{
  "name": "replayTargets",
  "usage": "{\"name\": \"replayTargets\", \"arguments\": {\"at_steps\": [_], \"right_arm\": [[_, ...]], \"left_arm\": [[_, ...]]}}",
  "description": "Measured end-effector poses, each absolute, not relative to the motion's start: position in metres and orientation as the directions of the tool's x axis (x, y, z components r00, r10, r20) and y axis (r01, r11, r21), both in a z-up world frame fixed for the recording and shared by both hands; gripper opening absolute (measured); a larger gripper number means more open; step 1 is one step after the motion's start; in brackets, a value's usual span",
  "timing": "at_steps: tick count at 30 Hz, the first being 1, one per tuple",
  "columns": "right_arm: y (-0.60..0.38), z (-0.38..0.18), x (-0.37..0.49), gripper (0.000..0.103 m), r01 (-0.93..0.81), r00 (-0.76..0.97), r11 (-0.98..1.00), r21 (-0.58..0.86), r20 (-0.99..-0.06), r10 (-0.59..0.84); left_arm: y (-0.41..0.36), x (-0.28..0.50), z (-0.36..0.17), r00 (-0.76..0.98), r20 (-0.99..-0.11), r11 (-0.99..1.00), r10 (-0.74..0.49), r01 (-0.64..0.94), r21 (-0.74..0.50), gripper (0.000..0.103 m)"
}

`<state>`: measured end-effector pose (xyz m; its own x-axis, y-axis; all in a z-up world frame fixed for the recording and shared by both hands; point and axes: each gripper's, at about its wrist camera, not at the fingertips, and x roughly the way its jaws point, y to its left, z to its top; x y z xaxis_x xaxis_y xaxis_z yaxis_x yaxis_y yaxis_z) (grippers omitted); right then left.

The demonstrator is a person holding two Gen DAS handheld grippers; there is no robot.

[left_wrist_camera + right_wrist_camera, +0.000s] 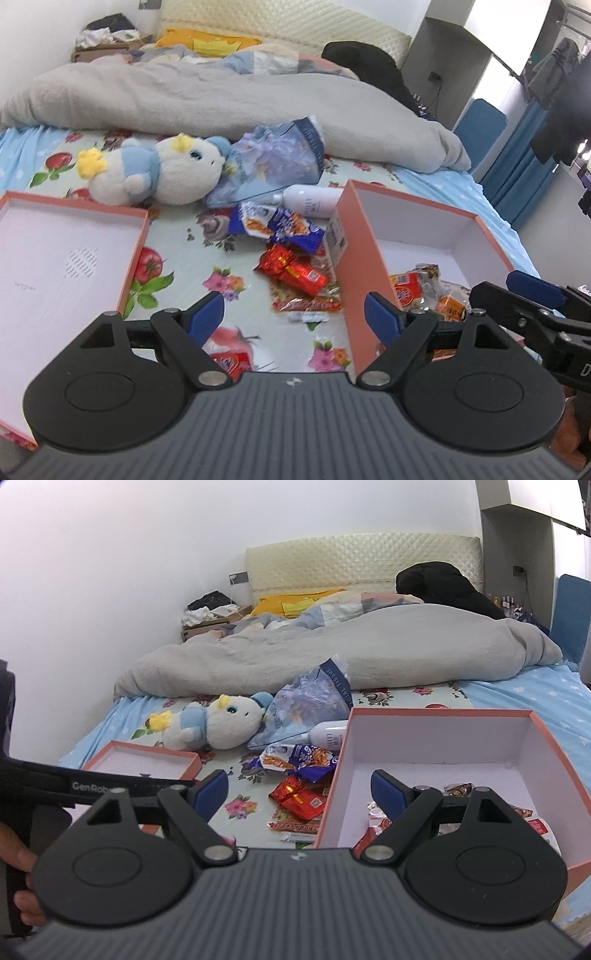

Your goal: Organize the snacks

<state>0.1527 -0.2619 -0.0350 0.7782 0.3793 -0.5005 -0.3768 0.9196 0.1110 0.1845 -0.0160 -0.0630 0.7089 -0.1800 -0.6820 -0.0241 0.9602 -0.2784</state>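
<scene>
Loose snacks lie on the floral bedsheet: a red foil packet (293, 271) (299, 797), a blue chip bag (275, 227) (295, 760), a flat red wrapper (306, 304) and a small white carton (338, 236). A pink box (369, 236) (436, 734) with white inside holds several snack packets (428, 291) (458, 805). My left gripper (294, 317) is open and empty, above the sheet left of the box wall. My right gripper (299, 788) is open and empty, straddling the box's left wall; it shows in the left wrist view (535, 291).
The box lid (55, 251) (147, 757) lies at the left. A plush duck (155, 170) (210, 723), a blue tissue pack (277, 155) and a white bottle (314, 199) lie beyond the snacks. A grey duvet (221, 92) covers the far bed.
</scene>
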Motion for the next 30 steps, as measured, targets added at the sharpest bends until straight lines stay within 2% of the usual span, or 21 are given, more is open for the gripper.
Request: {"name": "replayTargets", "arguments": {"at_steps": [17,30], "right_arm": [[-0.211,-0.052,0.153,0.086,-0.416,0.74,0.905,0.093,-0.543,0.396],[-0.175,-0.063,0.182,0.086,-0.422,0.717,0.905,0.047,-0.593,0.365]], "left_arm": [[0.025,0.182,-0.109,0.636,-0.752,0.956,-0.174,-0.073,-0.283,0.095],[0.029,0.206,-0.184,0.528,-0.827,0.97,-0.194,-0.02,-0.241,0.096]]}}
